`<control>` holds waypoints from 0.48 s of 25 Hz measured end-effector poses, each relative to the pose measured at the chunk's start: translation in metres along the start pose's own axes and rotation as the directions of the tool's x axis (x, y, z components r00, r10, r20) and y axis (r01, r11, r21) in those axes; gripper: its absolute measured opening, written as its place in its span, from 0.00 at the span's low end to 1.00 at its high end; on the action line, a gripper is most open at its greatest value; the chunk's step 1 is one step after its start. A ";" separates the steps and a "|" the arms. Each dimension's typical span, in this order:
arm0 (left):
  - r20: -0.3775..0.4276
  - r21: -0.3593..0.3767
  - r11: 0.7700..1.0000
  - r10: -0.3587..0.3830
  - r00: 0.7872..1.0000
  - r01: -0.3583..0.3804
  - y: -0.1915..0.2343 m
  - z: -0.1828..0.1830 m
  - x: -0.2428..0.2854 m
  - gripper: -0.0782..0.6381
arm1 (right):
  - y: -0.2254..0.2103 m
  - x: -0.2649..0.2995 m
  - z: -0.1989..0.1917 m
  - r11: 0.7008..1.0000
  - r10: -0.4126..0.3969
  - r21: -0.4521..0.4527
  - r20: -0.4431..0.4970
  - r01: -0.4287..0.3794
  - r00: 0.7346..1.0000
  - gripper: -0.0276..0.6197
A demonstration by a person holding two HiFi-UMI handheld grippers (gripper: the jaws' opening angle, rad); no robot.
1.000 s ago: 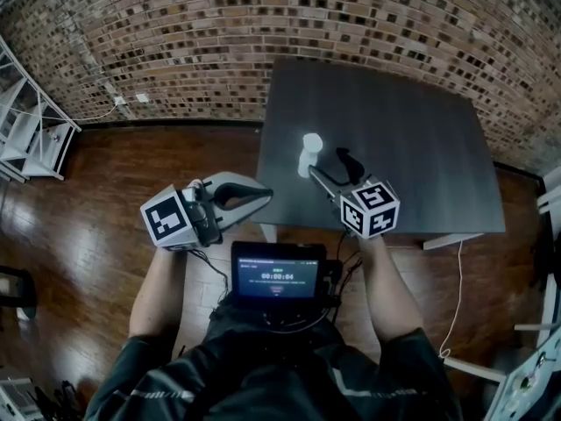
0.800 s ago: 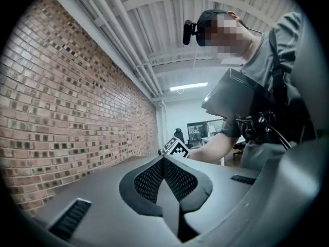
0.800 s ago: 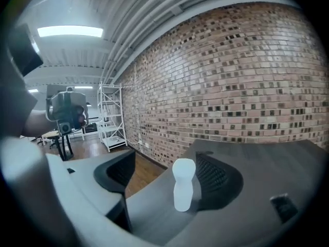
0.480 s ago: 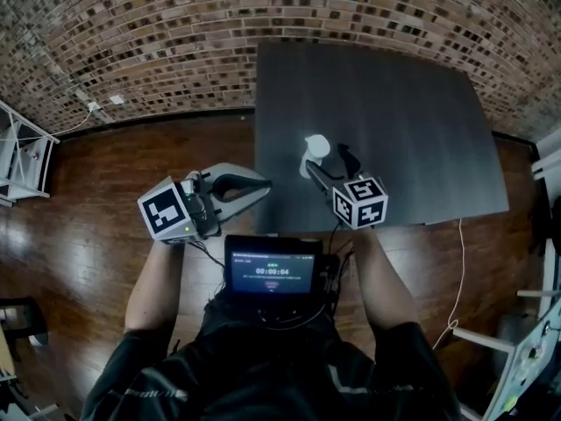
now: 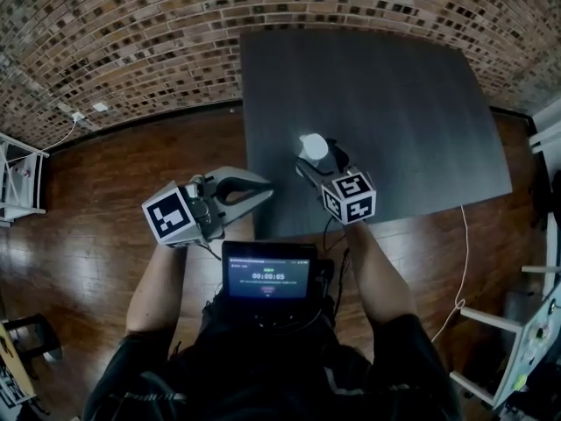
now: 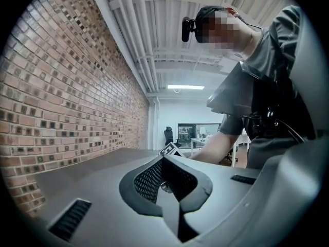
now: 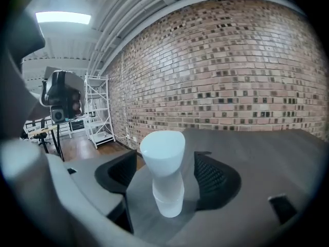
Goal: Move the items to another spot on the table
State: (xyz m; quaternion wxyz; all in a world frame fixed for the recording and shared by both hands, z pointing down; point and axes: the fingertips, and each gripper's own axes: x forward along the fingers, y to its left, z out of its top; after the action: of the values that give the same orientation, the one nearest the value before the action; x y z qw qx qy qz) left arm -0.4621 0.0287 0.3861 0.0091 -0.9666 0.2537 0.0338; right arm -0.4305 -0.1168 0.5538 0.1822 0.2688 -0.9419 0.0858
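A white waisted bottle (image 5: 313,146) stands upright near the front left of the dark grey table (image 5: 394,103). My right gripper (image 5: 321,160) reaches over the table's front edge and straddles it. In the right gripper view the bottle (image 7: 163,174) stands between the two black meshed pads (image 7: 215,179). Gaps show on both sides, and the jaws are closing without touching it. My left gripper (image 5: 261,192) hovers off the table's front left corner, above the wooden floor. Its jaws (image 6: 172,187) meet at the tips with nothing in them.
A brick wall runs behind the table. A white metal shelf rack (image 5: 17,178) stands at far left, white furniture (image 5: 530,340) at right, and a cable (image 5: 462,261) hangs off the table's right front. A small screen (image 5: 267,274) sits at my chest.
My right gripper has moved forward, so the white bottle now stands between its jaws. The left gripper has stayed where it was.
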 end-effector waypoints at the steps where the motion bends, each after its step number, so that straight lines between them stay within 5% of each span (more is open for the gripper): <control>1: -0.003 -0.006 1.000 -0.001 1.000 0.001 0.002 -0.001 0.000 0.10 | -0.001 0.003 0.000 1.000 -0.003 0.001 0.001 0.003 1.000 0.59; 12: -0.009 -0.023 1.000 -0.019 1.000 0.019 0.013 -0.008 0.000 0.10 | -0.009 0.009 -0.001 0.997 -0.077 0.005 0.017 0.077 0.997 0.39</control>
State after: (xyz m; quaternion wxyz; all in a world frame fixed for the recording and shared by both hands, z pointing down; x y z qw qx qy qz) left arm -0.4680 0.0174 0.3944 -0.0028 -0.9692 0.2442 0.0319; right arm -0.4324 -0.1282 0.5588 0.1768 0.3059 -0.9322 0.0784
